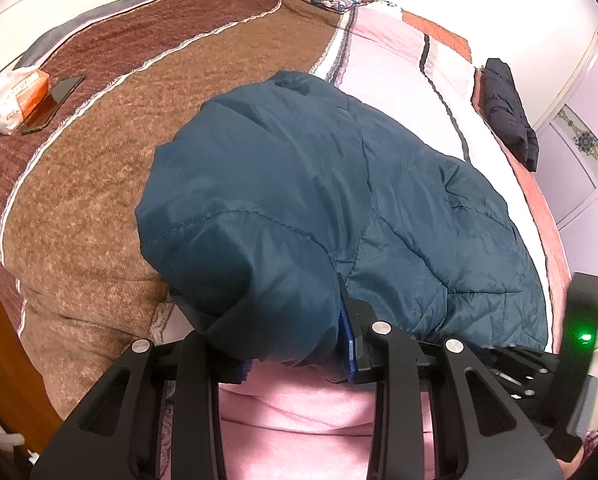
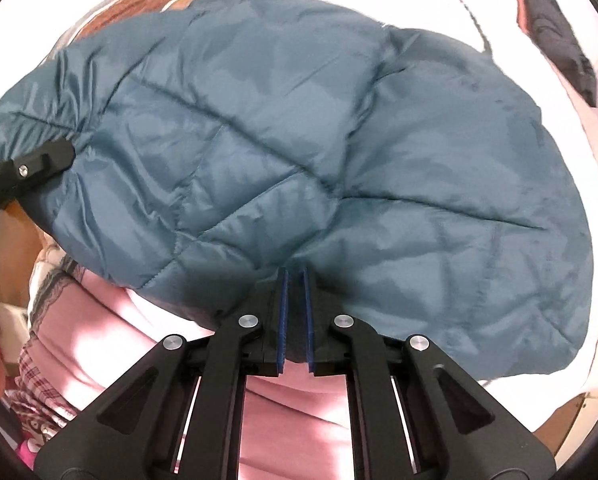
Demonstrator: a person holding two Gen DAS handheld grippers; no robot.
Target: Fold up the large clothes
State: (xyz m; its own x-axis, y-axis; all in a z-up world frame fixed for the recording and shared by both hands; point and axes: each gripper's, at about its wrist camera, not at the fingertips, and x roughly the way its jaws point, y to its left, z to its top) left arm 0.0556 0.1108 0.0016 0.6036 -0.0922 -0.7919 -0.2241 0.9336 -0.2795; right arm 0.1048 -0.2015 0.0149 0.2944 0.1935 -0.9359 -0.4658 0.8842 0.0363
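A teal quilted puffer jacket point(image 1: 319, 184) lies on the bed, bunched towards me; it fills the right wrist view point(image 2: 319, 140). My left gripper point(image 1: 295, 344) is shut on the jacket's near left edge, with fabric bulging between its blue-padded fingers point(image 1: 349, 344). My right gripper point(image 2: 295, 320) is shut on the jacket's near edge, with a thin fold of fabric between its blue pads point(image 2: 283, 320). The left gripper also shows at the left edge of the right wrist view point(image 2: 31, 168), clamped on the jacket.
A brown blanket point(image 1: 99, 200) covers the bed's left part, a pink and white sheet point(image 1: 399, 60) the right. A phone point(image 1: 55, 100) and a tissue pack point(image 1: 15, 96) lie far left. A black garment point(image 1: 507, 108) lies at the right edge. Pink cloth point(image 2: 291, 408) lies below the grippers.
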